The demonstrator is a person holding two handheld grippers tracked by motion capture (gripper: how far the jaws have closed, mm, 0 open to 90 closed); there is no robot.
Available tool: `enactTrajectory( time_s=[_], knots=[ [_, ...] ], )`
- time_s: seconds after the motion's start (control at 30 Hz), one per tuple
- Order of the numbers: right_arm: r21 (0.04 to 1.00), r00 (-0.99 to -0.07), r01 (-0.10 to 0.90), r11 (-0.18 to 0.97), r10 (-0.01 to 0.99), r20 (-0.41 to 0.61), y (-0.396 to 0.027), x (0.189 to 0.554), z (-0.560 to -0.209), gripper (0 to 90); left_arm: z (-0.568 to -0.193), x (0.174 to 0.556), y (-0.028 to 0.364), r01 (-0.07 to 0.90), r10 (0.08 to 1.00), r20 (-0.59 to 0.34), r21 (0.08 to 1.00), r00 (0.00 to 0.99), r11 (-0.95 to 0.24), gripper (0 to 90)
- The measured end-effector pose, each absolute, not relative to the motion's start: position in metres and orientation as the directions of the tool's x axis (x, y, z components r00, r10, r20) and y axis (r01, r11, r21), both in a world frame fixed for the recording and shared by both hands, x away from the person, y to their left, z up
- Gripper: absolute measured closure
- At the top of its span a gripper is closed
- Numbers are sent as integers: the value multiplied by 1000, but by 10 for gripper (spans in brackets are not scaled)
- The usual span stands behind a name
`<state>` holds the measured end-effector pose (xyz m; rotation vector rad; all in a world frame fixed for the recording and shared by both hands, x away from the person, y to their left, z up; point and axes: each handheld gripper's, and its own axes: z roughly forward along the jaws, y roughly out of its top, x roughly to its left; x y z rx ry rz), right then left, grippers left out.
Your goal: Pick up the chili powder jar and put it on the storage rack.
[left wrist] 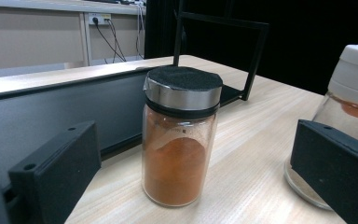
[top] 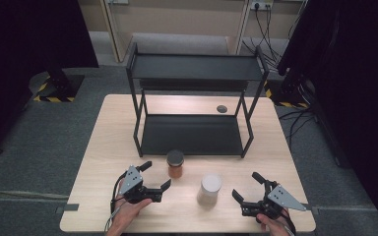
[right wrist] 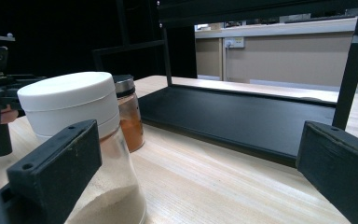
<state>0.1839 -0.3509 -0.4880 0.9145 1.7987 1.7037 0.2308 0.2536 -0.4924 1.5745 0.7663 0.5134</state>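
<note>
A glass spice jar (top: 175,164) of orange powder with a black lid stands on the table just in front of the rack; in the left gripper view the spice jar (left wrist: 182,140) is upright between the two jaws, a little beyond them. To its right stands a white-lidded jar (top: 210,188) holding pale powder, which is close by the left jaw as the white-lidded jar (right wrist: 74,112) in the right gripper view. My left gripper (top: 157,174) is open, just left of and nearer than the spice jar. My right gripper (top: 246,186) is open, right of the white-lidded jar, touching nothing.
A black two-tier metal rack (top: 192,133) stands mid-table with both shelves bare. A small grey round cap (top: 221,108) sits in the tabletop behind it. The wooden table (top: 108,147) ends close behind both hands. Cables and dark curtains lie beyond the table.
</note>
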Motion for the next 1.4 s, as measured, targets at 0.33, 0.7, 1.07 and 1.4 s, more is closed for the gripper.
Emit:
enactTrajectory(
  time_s=[0.33, 0.7, 1.07, 1.4],
  knots=[
    [991, -647, 135, -10, 757, 95, -351, 184, -488, 3, -492, 241, 246, 181, 721, -92, 982, 687, -47, 9],
    [991, -646, 137, -13, 757, 99, -352, 184, -489, 3, -493, 253, 239, 181, 720, -83, 982, 689, -61, 10],
    [990, -646, 137, -12, 757, 99, -352, 184, -489, 3, -495, 262, 231, 189, 720, -79, 979, 689, -73, 12],
    [990, -644, 138, -15, 759, 101, -353, 183, -489, 3, -494, 273, 223, 198, 721, -74, 976, 689, -89, 20]
  ],
)
